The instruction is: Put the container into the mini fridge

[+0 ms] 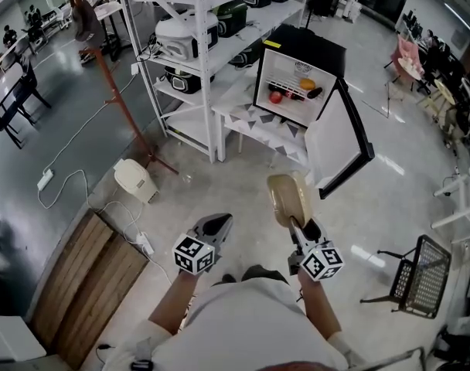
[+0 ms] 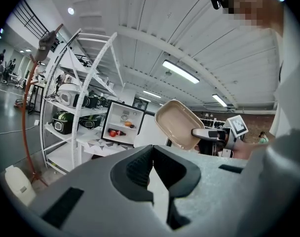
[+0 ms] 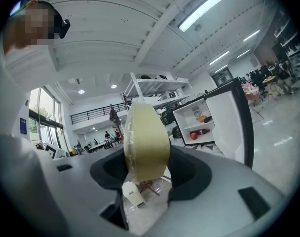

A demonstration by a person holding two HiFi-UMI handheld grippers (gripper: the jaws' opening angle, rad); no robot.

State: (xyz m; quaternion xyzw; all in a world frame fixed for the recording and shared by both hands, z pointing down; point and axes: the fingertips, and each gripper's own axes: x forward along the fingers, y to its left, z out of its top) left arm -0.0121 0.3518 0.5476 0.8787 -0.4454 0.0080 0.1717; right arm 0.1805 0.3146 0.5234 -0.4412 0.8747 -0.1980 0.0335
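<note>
The right tongs (image 1: pixel 298 226) clamp the beige container (image 1: pixel 288 198), which is held on edge in the air in front of the person. The left tongs (image 1: pixel 217 224) are closed together and empty. Well ahead, the mini fridge (image 1: pixel 299 74) stands on a white worktop (image 1: pixel 258 126) with its door (image 1: pixel 339 141) open.

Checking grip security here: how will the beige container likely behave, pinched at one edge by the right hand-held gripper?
The container looks rigid: it holds its tray shape though the right hand-held gripper clamps only its rim. Probably light, as it juts out unsupported. Gripped off-centre, it might pivot if bumped.
</note>
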